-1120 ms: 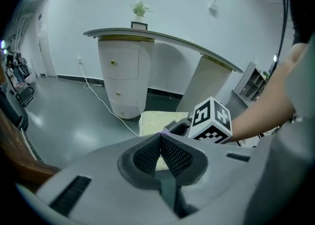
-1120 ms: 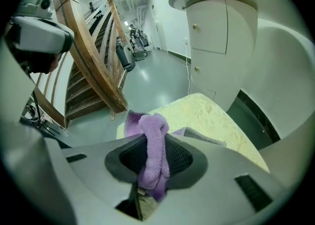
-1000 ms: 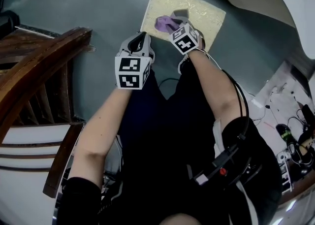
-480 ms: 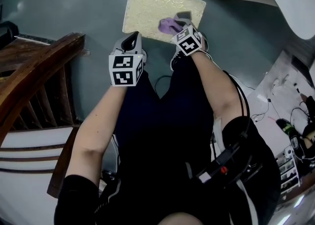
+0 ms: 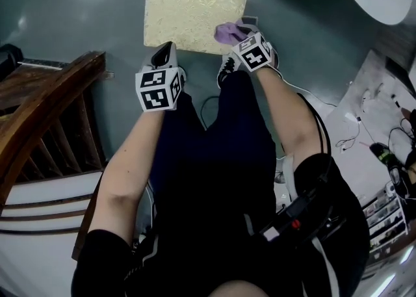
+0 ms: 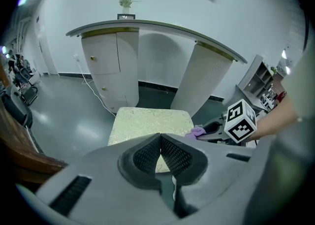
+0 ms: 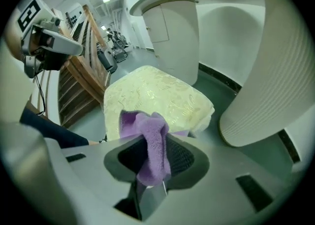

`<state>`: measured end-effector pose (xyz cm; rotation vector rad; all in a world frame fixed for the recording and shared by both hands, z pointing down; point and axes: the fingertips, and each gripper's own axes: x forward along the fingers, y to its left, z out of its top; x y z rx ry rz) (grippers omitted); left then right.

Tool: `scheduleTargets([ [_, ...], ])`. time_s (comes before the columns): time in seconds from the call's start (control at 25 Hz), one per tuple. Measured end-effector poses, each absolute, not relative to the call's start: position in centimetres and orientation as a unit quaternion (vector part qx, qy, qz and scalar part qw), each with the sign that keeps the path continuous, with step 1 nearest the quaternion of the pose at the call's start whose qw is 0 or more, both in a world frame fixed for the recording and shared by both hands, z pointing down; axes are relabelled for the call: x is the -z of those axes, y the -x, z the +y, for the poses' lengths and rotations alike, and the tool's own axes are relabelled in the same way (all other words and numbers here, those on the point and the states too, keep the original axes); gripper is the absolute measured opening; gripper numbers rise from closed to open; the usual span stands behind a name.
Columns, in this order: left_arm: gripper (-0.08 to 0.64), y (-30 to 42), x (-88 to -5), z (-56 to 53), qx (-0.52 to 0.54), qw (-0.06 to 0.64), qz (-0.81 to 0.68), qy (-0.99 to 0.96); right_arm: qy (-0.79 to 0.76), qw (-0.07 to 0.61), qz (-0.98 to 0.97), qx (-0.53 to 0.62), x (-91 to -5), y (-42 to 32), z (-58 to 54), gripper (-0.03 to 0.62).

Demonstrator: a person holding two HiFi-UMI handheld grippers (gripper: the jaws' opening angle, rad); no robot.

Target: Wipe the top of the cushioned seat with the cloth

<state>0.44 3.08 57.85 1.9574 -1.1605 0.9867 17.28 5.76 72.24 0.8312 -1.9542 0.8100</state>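
The cushioned seat (image 5: pixel 192 16) is a pale yellow square with a patterned top, standing on the grey floor ahead of me; it also shows as the seat (image 6: pixel 147 123) and the seat (image 7: pixel 155 96). My right gripper (image 5: pixel 237 31) is shut on a purple cloth (image 5: pixel 227 31), held at the seat's near right corner. The cloth (image 7: pixel 150 143) bunches between the jaws. My left gripper (image 5: pixel 164 55) hangs shut and empty just short of the seat's near edge. From the left gripper view the cloth (image 6: pixel 197 131) lies at the seat's right corner.
A wooden staircase railing (image 5: pixel 45 107) runs along my left. A curved white counter (image 6: pixel 162 47) stands beyond the seat. Cables and small devices (image 5: pixel 390 146) lie on the floor at the right. My legs in dark trousers fill the lower middle.
The seat has shifted leftward in view and now shows whole. Both grippers have come closer to its near edge, the right one carrying the cloth to the near right corner.
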Motion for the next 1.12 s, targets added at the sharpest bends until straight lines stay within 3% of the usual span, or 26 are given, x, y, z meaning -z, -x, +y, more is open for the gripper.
scheduleTargets([
  [0.12,0.003,-1.3,-57.9,3.0,-0.382,0.322,-0.443,-0.745,-0.367,0.446,-0.73,-0.365,-73.4,-21.9,7.5,0.096],
  [0.24,0.003,-1.5,-57.9,3.2,-0.382,0.326,-0.445,-0.742,-0.4,0.424,-0.716,-0.384,-72.9,-24.8,8.3,0.092],
  [0.44,0.003,-0.2,-58.2,3.6,-0.377,0.335,-0.442,-0.742,-0.412,0.402,-0.736,-0.357,-70.6,-24.3,7.6,0.096],
  [0.64,0.003,1.8,-58.6,3.8,-0.382,0.325,-0.415,-0.759,-0.421,0.363,-0.757,-0.344,-67.5,-19.1,5.3,0.096],
  [0.84,0.003,8.0,-58.2,4.4,-0.383,0.324,-0.416,-0.758,-0.404,0.346,-0.782,-0.325,-65.8,-9.2,4.5,0.097],
  [1.12,0.003,16.7,-57.6,4.5,-0.36,0.341,-0.452,-0.742,-0.395,0.368,-0.784,-0.306,-66.6,2.7,2.5,0.097],
])
